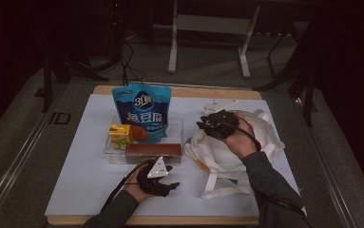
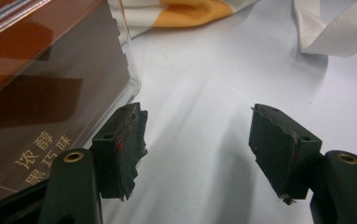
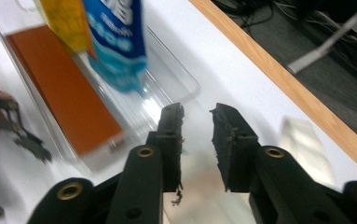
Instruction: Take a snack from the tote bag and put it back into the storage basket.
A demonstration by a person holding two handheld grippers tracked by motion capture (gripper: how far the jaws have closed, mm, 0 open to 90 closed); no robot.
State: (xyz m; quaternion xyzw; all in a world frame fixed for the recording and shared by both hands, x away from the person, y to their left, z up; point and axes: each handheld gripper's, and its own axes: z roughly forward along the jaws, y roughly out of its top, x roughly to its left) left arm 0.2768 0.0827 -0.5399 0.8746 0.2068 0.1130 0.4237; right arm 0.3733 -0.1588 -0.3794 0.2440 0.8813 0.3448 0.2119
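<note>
Snack pouch [image 1: 142,113], juice carton [image 1: 120,135] and chocolate box [image 1: 153,152] sit in our tray [image 1: 176,124]; nothing bagged yet. Left tool [image 1: 164,183] gapes empty beside the box. Right tool [image 1: 207,124], narrow and empty, hovers over the tote bag [image 1: 227,154].

Clear glossy plastic tray [image 1: 176,124]; shiny blue foil-like pouch [image 1: 142,110]; glossy brown box [image 2: 41,88]; white woven cloth bag [image 1: 260,142]; matt white tabletop [image 1: 84,156] with wood edge [image 3: 278,79]; worn matt black pads [image 2: 278,144].

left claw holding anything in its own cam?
No: the left claw stands open over bare white table, with the brown box beside it.
</note>
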